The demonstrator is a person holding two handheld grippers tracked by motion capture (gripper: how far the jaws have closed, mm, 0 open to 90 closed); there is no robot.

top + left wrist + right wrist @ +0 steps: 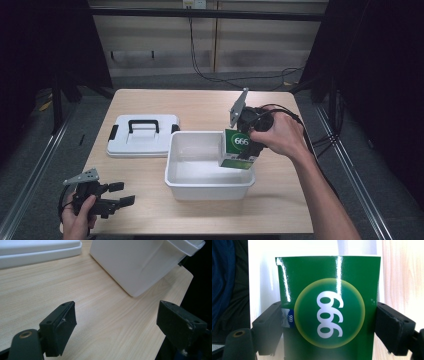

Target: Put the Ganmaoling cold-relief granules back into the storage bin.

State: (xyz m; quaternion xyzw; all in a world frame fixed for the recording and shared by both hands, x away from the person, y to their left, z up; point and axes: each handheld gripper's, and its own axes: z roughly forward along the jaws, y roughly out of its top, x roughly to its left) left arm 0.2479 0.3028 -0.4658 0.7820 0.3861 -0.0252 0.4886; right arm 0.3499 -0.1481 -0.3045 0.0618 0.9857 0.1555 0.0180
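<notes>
right hand-held gripper clenched on green box; lower it level inside white bin. left hand-held gripper released.

Surfaces: gloss carton, matt pads, pale wood.

I see the green box between my right gripper fingers as glossy printed card, glare streaks on it. Finger pads matt black, scuffed at the edges. Ahead of my left gripper fingers: smooth white plastic bin, slight sheen; table is light wood grain, satin. White lid looks plastic too.
</notes>
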